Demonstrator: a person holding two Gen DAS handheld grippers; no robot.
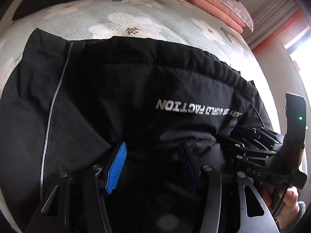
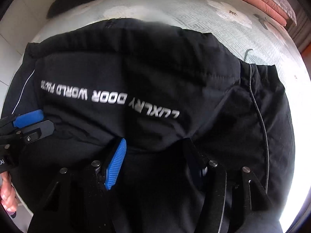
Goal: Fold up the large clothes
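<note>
- Left wrist: black jacket point(image 1: 136, 89) on bed point(image 1: 136, 21), sides apparently folded in; left gripper point(image 1: 153, 167) spread.
- We judge lengthwise fold remaining; right gripper point(image 2: 155, 163) spread too.

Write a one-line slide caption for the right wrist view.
Both open grippers, right and left, over a black jacket on a floral bed.
</note>
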